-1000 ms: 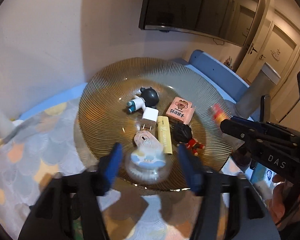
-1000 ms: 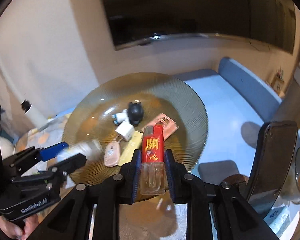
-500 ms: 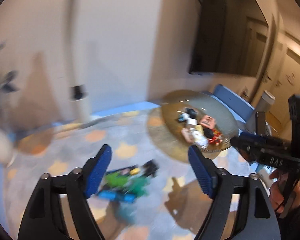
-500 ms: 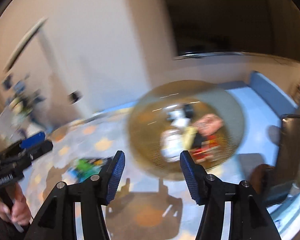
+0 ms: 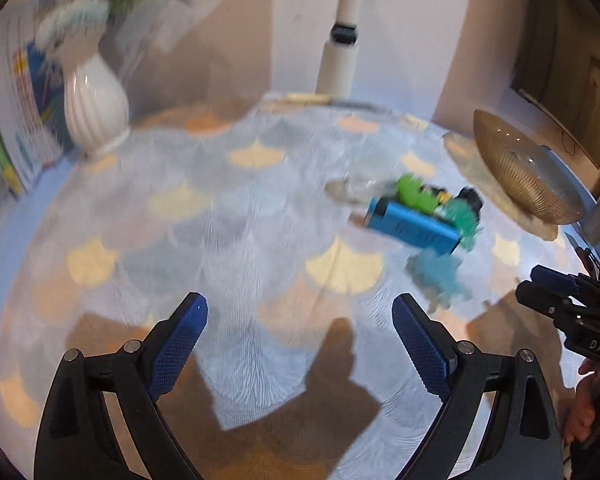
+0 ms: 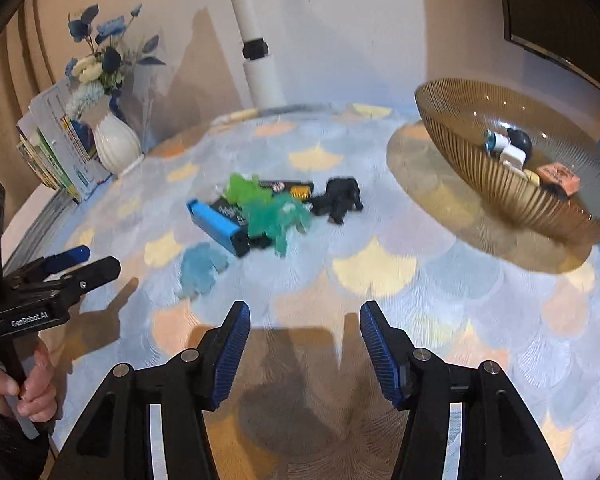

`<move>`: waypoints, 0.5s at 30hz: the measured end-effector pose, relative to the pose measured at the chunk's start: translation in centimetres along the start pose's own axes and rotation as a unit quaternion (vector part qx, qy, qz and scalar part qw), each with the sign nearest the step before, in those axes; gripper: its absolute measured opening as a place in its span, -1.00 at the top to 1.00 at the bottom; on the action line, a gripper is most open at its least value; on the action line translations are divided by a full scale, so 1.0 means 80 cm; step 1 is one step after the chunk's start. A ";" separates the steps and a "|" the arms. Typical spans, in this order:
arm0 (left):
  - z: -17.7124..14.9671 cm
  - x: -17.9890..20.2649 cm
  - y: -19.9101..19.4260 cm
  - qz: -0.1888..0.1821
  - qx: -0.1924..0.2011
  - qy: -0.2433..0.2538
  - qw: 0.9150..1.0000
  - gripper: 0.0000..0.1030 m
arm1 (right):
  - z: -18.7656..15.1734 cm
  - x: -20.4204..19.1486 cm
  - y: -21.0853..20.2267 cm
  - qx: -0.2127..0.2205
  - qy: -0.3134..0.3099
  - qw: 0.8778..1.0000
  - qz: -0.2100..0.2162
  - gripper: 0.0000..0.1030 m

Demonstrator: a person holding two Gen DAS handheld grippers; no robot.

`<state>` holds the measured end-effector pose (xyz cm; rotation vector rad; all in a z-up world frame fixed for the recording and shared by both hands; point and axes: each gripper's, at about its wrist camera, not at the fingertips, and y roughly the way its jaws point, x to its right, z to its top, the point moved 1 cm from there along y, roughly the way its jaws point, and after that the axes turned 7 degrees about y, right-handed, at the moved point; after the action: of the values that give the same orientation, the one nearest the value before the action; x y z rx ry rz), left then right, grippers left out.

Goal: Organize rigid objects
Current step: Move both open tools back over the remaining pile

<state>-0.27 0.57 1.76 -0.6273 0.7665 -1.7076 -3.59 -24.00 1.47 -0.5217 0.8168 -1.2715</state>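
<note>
Ahead of the empty, half-open right gripper [image 6: 305,340] lies the flat blue rectangular box [image 6: 216,226], long axis diagonal, nearer it than the empty left gripper [image 5: 300,340], whose jaws are opening wide.

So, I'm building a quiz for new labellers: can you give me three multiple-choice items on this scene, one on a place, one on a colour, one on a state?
1. Where is the white vase?
A. in the bowl
B. at the table's far left, by the booklets
C. between the right hand-held gripper's fingers

2. What colour is the box-shaped item in the pile?
A. blue
B. red
C. white

3. What is the right hand-held gripper holding?
A. a lighter
B. a green toy
C. nothing

Answers: 1 B, it stands beside the booklets; 2 A, its long face is bright blue; 3 C, only tablecloth shows between its fingers.
</note>
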 end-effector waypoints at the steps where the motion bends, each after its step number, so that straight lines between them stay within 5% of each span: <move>1: 0.000 -0.003 0.004 0.000 -0.006 -0.006 1.000 -0.81 | -0.003 0.001 0.002 -0.001 -0.001 1.000 -0.004 -0.08; 15: -0.004 0.011 -0.002 -0.006 0.001 0.015 1.000 -0.81 | -0.003 0.011 0.005 -0.004 0.019 1.000 0.002 -0.09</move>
<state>-0.84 -0.16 1.67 -0.6056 0.7833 -1.7317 -3.45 -24.75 0.84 -0.5028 0.8538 -1.2777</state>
